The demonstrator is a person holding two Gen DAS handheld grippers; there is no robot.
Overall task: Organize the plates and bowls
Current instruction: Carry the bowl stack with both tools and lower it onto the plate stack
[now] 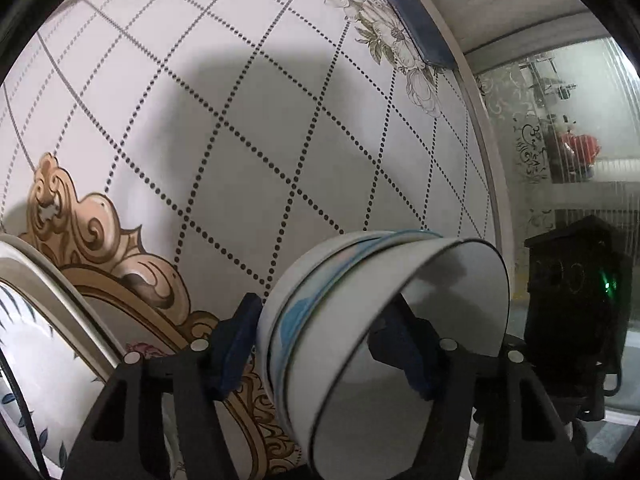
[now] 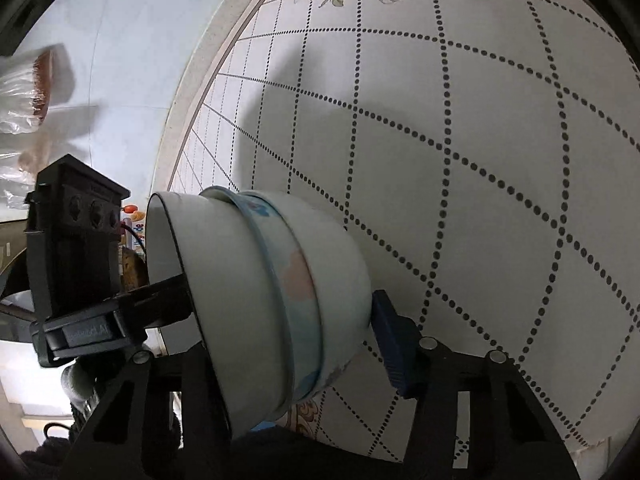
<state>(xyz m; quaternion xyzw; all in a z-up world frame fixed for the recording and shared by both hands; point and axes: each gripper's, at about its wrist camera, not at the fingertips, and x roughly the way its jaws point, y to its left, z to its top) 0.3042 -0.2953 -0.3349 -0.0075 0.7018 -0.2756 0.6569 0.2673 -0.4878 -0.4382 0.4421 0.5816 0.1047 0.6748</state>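
- Step in hand, as I read it: both grippers take hold of one nested stack of bowls (image 1: 384, 320) at opposite rims, prob. to lift or set it somewhere tidy.
- Left gripper (image 1: 328, 344): jaws about half open, one finger outside the stack wall, the other inside the top bowl. Pads look right at the wall, but real clamping – can't tell.
- Right gripper (image 2: 288, 320): same straddle from the other side, blue pad (image 2: 390, 344) just beside the outer wall, other finger inside the rim. Grip not confirmed either.
- To do it well: squeeze both sides evenly before any lift, keep the stack level, move the two hands together so nested bowls don't slide or clink.
- Risk: glazed walls are slick, and a pinch on the top bowl alone could leave the lower ones behind.
- Look of the stack: approx. three white bowls nested, thin dark rim on the top one, blue and peach patches on the middle one.
- Where: on the tablecloth (image 1: 280, 140) with dotted diamond grid, near the table edge; a plate (image 1: 48, 320) lies well to the left.
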